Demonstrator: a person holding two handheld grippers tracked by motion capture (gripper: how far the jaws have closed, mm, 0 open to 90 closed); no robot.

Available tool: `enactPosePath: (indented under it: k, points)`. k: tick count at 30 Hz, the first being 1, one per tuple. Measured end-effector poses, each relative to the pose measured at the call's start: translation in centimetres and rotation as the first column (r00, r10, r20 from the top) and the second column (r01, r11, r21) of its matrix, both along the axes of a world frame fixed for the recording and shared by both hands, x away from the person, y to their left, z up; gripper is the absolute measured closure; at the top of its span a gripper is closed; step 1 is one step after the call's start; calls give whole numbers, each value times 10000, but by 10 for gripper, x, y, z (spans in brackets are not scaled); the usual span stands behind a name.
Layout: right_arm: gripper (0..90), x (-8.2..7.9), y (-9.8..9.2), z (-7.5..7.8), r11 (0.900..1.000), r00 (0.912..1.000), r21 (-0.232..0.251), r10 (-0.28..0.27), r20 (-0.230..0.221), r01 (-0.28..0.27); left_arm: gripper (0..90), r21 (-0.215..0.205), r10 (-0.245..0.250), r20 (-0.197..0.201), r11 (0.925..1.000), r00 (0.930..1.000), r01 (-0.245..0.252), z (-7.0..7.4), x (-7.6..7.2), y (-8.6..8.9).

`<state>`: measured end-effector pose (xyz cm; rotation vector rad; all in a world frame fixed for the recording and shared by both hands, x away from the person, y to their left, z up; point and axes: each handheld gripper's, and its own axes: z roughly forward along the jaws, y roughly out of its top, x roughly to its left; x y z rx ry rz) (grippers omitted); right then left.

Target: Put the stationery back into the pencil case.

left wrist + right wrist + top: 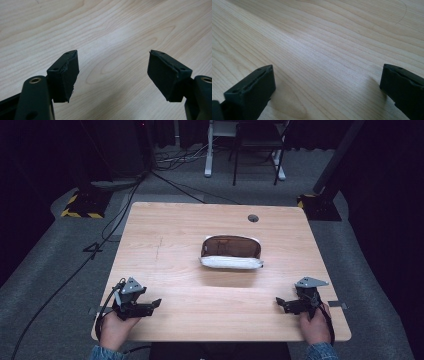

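A brown and white pouch (231,252) lies in the middle of the wooden table (165,245). My left gripper (156,304) rests low near the front left corner, held by a hand, jaws pointing right. In the left gripper view my left gripper (112,75) stands open over bare wood with nothing between its pads. Near the front right corner my right gripper (279,303) points left, also in a hand. The right gripper view has my right gripper (327,85) open wide, close above the tabletop, holding nothing. Both grippers are well apart from the pouch.
A small round hole (253,218) sits near the table's far edge. Beyond the table are a chair and desk legs (245,150), floor cables (125,205) and stands with yellow-black bases (80,205).
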<state>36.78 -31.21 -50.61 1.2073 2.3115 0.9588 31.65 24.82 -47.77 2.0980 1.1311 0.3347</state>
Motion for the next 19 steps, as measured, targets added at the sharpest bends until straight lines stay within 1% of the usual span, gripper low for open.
enactPosePath:
  k: [2,4,6,8,10,11,12,13,17,18,19]
  points:
    - [2,0,0,0,10000,10000,-2,6,2,-6,258,212,-21,-48,9998,10000,22,-7,0,1]
    - [2,0,0,0,10000,10000,-3,6,3,-6,258,473,-16,7,9989,10000,15,-13,0,1]
    - [1,0,0,0,10000,10000,-1,4,0,-4,258,781,-48,-48,9969,10000,52,-20,0,1]
    - [1,0,0,0,10000,10000,-1,2,-2,-2,246,994,-173,296,9949,9994,143,-23,0,1]
    - [1,0,0,0,10000,10000,-4,6,3,-6,238,844,-170,355,9963,9992,139,-25,0,1]
    - [1,0,0,0,10000,10000,-3,4,4,-4,227,778,-109,517,9969,9986,68,-27,0,1]
    - [2,0,0,0,10000,10000,0,-1,-2,1,200,806,-123,469,9967,9988,85,-27,1,2]
    - [2,0,0,0,10000,10000,-1,4,4,-4,197,745,-71,454,9972,9989,37,-27,1,1]
    - [2,0,0,0,10000,10000,-3,4,2,-4,185,751,102,448,9971,9989,-135,-27,1,-1]
    - [2,0,0,0,10000,10000,-3,4,3,-4,185,805,223,470,9964,9986,-261,-27,1,-3]
    - [2,0,0,0,10000,10000,-4,4,1,-4,185,744,226,450,9969,9987,-259,-27,1,-3]
